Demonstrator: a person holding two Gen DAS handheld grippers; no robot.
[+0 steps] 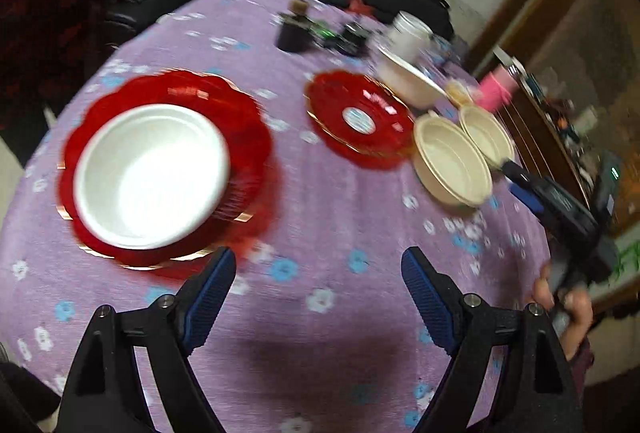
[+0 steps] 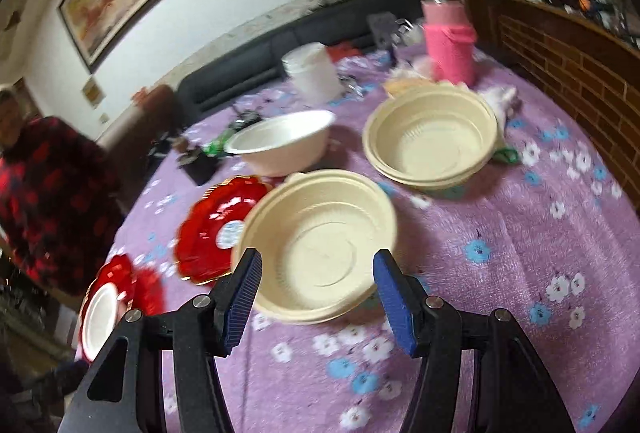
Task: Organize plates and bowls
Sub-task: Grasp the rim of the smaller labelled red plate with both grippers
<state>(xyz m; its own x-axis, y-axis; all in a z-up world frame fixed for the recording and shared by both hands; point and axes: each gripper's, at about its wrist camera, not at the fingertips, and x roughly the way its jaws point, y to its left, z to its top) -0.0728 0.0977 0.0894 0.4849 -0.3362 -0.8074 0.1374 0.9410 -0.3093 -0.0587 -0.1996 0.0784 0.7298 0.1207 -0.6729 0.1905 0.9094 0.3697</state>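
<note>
My left gripper (image 1: pixel 318 257) is open over bare cloth, nothing between its fingers. To its left a white bowl (image 1: pixel 152 173) sits in a stack of red scalloped plates (image 1: pixel 248 137). A single red plate (image 1: pixel 360 117) lies further back. Two cream bowls (image 1: pixel 452 161) (image 1: pixel 486 135) stand to its right, a white bowl (image 1: pixel 408 81) behind them. My right gripper (image 2: pixel 316 261) is open. The near cream bowl (image 2: pixel 320 245) lies just beyond and partly between its fingers, and no pad presses on it. From the left wrist view the right gripper (image 1: pixel 510 177) is at that bowl's right rim.
The table wears a purple flowered cloth (image 2: pixel 500 233). A pink container (image 2: pixel 450 45), a white jar (image 2: pixel 312 73) and small dark items (image 1: pixel 296 29) crowd the far side. A person in red and black (image 2: pixel 48 193) stands at the table's left. A wooden cabinet (image 2: pixel 568 65) is on the right.
</note>
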